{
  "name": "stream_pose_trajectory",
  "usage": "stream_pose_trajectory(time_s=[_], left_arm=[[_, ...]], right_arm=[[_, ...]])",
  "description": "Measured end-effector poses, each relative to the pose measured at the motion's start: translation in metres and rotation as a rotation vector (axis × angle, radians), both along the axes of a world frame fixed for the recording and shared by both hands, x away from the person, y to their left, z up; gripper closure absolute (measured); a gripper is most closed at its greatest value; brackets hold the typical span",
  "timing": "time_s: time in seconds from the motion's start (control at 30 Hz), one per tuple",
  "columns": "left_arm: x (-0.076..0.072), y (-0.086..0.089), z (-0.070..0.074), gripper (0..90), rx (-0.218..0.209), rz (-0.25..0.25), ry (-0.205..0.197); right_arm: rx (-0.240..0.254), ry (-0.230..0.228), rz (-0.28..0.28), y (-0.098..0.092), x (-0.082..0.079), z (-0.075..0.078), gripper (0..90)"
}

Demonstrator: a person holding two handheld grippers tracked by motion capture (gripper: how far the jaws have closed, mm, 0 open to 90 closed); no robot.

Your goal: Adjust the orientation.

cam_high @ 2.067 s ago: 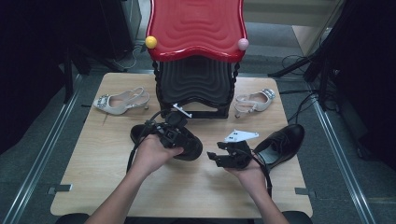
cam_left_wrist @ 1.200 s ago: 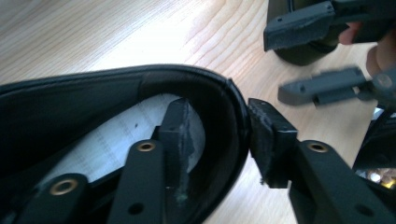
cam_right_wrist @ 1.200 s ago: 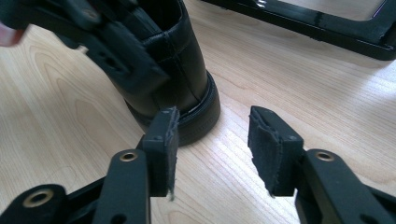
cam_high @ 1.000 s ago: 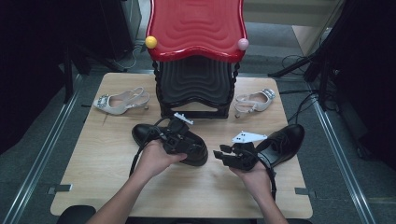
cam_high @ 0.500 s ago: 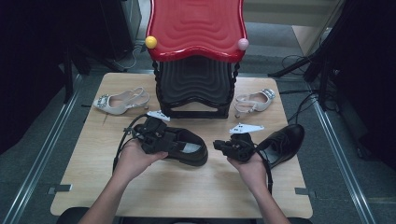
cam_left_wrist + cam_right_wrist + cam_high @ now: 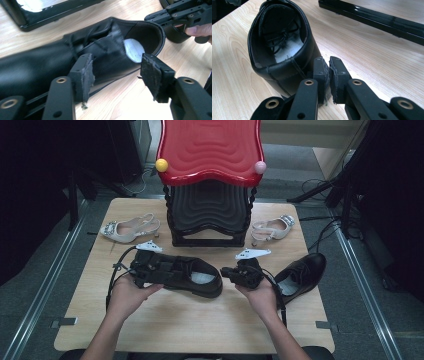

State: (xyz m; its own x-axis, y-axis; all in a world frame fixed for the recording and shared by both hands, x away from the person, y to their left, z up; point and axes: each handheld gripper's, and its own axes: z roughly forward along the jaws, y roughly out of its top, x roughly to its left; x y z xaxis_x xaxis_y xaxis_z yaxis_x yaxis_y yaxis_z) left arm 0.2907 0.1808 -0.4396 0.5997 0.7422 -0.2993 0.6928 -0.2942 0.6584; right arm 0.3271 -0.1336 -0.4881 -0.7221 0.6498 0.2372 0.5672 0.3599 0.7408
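A black leather shoe lies on the wooden table, toe to the left and heel to the right. My left gripper is at the toe end. Its jaws stand open and have just been closing a little. The left pad overlaps the shoe's side, and the right pad hangs free over the wood. My right gripper sits just right of the heel. Its jaws have just closed, pads almost touching with nothing between them.
A second black shoe lies at the right, behind my right hand. A red-topped black stand rises at the back middle. One beige sandal lies left of it and another lies right of it.
My left gripper has slid left along the shoe to its toe end. The right gripper's jaws have closed, and that hand has shifted slightly toward the heel.
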Motion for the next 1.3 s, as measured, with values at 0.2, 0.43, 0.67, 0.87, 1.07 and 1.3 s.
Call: stream_pose_trajectory(time_s=[0.2,0.43,0.67,0.87,1.07,1.3], left_arm=[[-0.006,0.02,-0.009,71.4,0.0,0.027,-0.012],[-0.001,0.033,-0.036,87.1,0.024,0.063,0.026],[0.005,0.031,-0.054,86.7,0.042,0.068,0.023],[0.008,0.03,-0.058,86.1,0.041,0.061,0.015],[0.009,0.03,-0.059,86.4,0.021,0.062,0.025],[0.01,0.032,-0.06,86.9,0.001,0.054,0.041]], right_arm=[[-0.018,-0.002,0.02,0.005,0.004,-0.002,85.4],[-0.021,0.008,0.034,0.006,0.006,-0.002,87.4],[-0.024,0.02,0.046,0.004,0.0,-0.002,88.6],[-0.04,0.018,0.072,0.006,-0.012,-0.001,90.0],[-0.024,0.039,0.096,0.006,-0.021,-0.002,90.0],[-0.024,0.003,0.079,0.014,-0.009,-0.002,90.0]])
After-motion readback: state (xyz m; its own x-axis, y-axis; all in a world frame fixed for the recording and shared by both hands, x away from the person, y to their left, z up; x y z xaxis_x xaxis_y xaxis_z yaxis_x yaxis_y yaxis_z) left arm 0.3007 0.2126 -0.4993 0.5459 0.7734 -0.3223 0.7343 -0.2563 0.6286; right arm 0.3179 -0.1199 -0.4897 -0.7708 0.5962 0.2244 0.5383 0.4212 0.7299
